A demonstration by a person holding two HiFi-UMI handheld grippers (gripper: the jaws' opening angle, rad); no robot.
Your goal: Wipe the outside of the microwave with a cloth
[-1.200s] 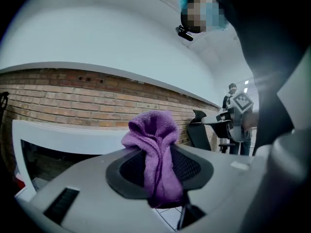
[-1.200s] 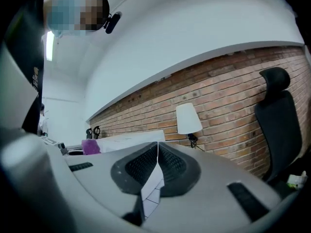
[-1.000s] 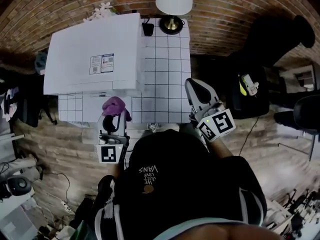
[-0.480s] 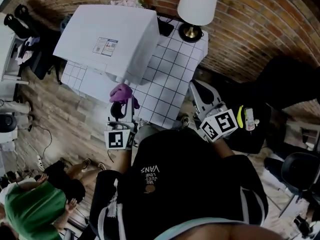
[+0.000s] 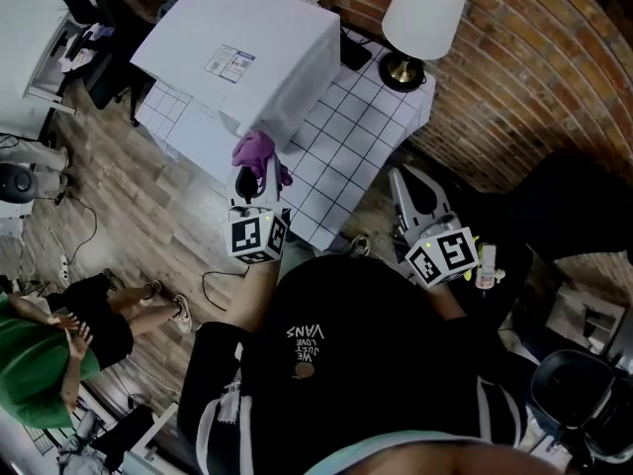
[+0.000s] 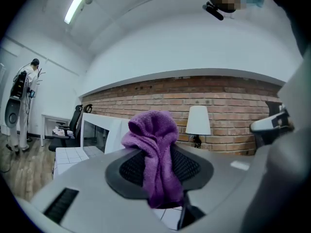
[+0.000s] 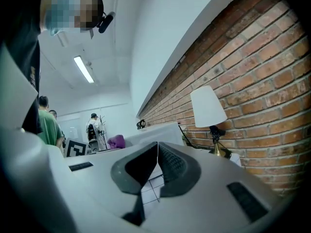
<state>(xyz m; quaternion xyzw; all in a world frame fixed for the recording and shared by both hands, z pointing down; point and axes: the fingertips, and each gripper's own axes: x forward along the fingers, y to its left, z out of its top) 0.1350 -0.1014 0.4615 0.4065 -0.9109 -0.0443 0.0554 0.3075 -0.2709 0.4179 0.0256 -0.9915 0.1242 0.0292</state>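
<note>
Nearest to me, the black shirt (image 5: pixel 366 364) carries upside-down white print, of which I can read "VANS". My right gripper (image 7: pixel 157 165) hangs off the table's near right corner, over the floor beside the brick wall (image 5: pixel 514 77); its pads meet at the tips with nothing between them. My left gripper (image 5: pixel 251 180) reaches in over the table's near edge, jaws pinched on the purple cloth (image 6: pixel 153 152), which bunches up above the pads and hangs down between them. The cloth sits at the near front corner of the white microwave (image 5: pixel 252 47); I cannot tell whether it touches that corner or is just beside it.

The microwave fills the left part of the squared white table (image 5: pixel 346 142), its front close to the table's left edge. To its right a bare strip of squares runs to the far right corner, where a lamp (image 5: pixel 423 13) with a white shade stands. A label (image 5: pixel 229 63) lies on the microwave's top, its print too small to read. Left of the table is open wooden floor (image 5: pixel 148 216), with a person in green (image 5: pixel 35 364) well off at the side
</note>
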